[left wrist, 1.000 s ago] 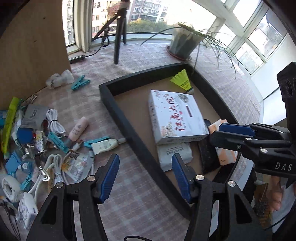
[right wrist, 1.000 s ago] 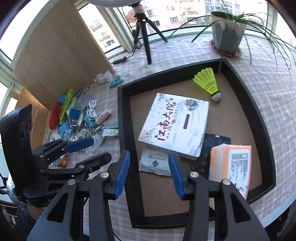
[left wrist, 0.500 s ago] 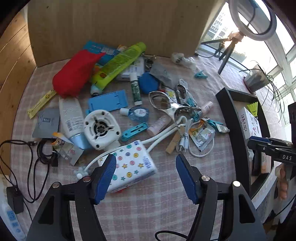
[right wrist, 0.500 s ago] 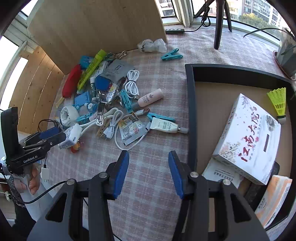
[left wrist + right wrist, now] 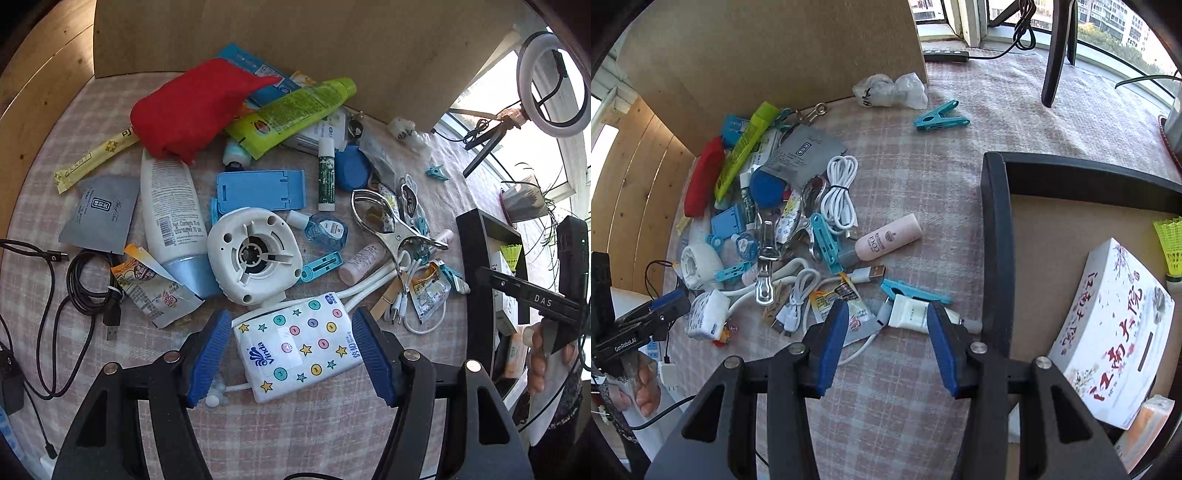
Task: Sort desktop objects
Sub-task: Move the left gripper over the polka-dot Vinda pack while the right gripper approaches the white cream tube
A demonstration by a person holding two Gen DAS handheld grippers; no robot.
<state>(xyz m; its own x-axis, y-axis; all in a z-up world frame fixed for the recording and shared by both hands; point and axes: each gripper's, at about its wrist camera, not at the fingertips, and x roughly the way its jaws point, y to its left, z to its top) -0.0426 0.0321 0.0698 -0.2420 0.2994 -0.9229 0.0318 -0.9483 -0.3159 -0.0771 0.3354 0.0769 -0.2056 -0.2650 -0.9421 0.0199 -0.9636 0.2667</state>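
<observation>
- The left gripper [image 5: 291,356] is held low over the clutter with its jaws spread wide, one to either side of the tissue pack [image 5: 297,349], a white packet printed with stars and dots; nothing is pinched.
- The pack lies flat on the checked cloth [image 5: 295,435], its far edge just beside the white round fan [image 5: 253,256] and a white cable [image 5: 369,286] that runs along its upper side.
- The step in hand is judged to be the grasp of this pack. The pads [image 5: 205,356] should be lowered until level with the pack's sides before closure, so that the soft packet is squeezed across its short width and not nipped at the top.
- The cable should be kept out of the bite; whether it passes under the pack cannot be told from this view.
- The right gripper [image 5: 886,345] is also spread and empty, poised above a small white tube [image 5: 910,314] near the wall of the black tray [image 5: 995,236], where sorted items lie.
</observation>
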